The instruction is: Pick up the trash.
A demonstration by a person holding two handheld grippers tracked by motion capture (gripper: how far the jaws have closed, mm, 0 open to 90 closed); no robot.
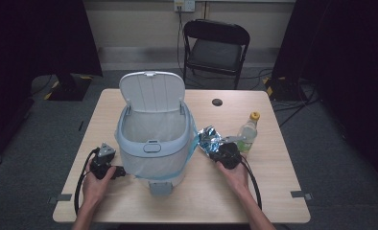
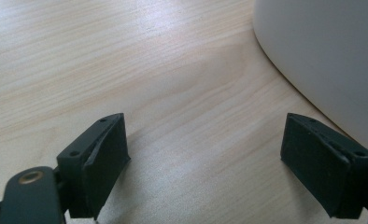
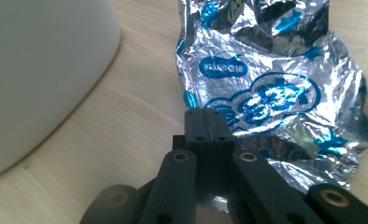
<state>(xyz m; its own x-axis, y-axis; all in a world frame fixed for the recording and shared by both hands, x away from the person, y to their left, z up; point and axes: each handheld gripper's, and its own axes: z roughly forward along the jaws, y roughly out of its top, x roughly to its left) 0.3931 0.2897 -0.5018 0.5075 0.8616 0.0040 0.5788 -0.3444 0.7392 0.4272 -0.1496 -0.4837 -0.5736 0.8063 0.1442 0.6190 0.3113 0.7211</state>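
Observation:
A crumpled silver-and-blue foil wrapper [image 1: 207, 139] [image 3: 275, 79] lies on the table just right of a pale grey bin [image 1: 153, 139] whose lid [image 1: 151, 91] stands up. My right gripper [image 1: 217, 150] [image 3: 205, 116] is at the wrapper's near edge, its jaws pressed together with the foil's edge pinched at their tips. Left of the bin's base, my left gripper [image 1: 120, 171] [image 2: 205, 158] rests low over the wood with its jaws wide apart and nothing between them. The bin's wall [image 2: 327, 56] curves past its right jaw. In the right gripper view the bin [image 3: 37, 70] is to the left.
A small clear bottle with a yellow cap [image 1: 248, 132] stands right of the wrapper, close to my right hand. The wooden table [image 1: 273, 191] has a cable hole [image 1: 217, 102] near its far edge. A black folding chair [image 1: 216, 48] stands beyond the table.

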